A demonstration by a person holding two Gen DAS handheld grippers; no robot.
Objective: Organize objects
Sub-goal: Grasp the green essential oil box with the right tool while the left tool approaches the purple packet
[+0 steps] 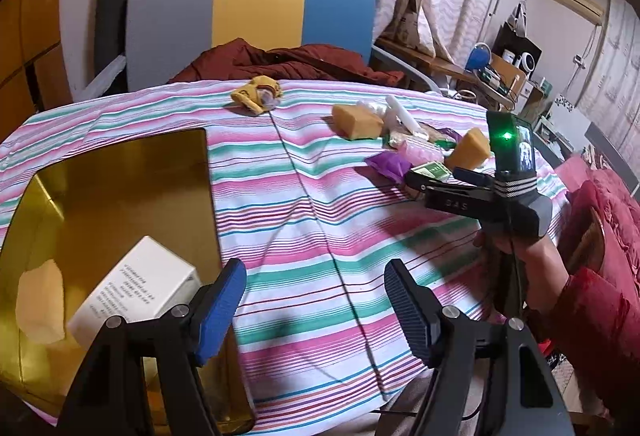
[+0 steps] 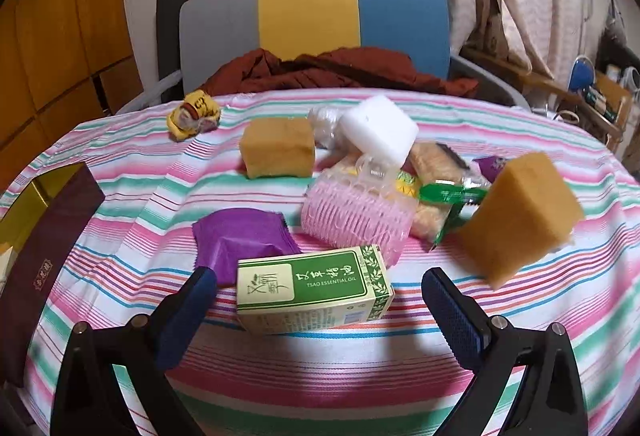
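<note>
My left gripper (image 1: pixel 316 310) hangs open over the striped tablecloth (image 1: pixel 304 195) with nothing between its blue pads. Just to its left stands a gold box (image 1: pixel 120 175) holding a white carton (image 1: pixel 136 292) and a pale yellow sponge (image 1: pixel 40 304). My right gripper (image 2: pixel 320 316) is open too, its fingers either side of a green essential oil box (image 2: pixel 312 288) without touching it. Behind that box lie a purple packet (image 2: pixel 240 236), a pink toothed roller (image 2: pixel 356 215), two orange sponges (image 2: pixel 278 147) (image 2: pixel 520 215) and a white block (image 2: pixel 378 127).
A dark maroon box wall (image 2: pixel 52 236) rises at the table's left edge. A small yellow toy (image 2: pixel 192 115) lies at the far side. Behind the table stands a grey, yellow and blue chair (image 2: pixel 312 7) with dark red cloth (image 2: pixel 340 71) on it. A red sleeve (image 1: pixel 592 316) shows at the right.
</note>
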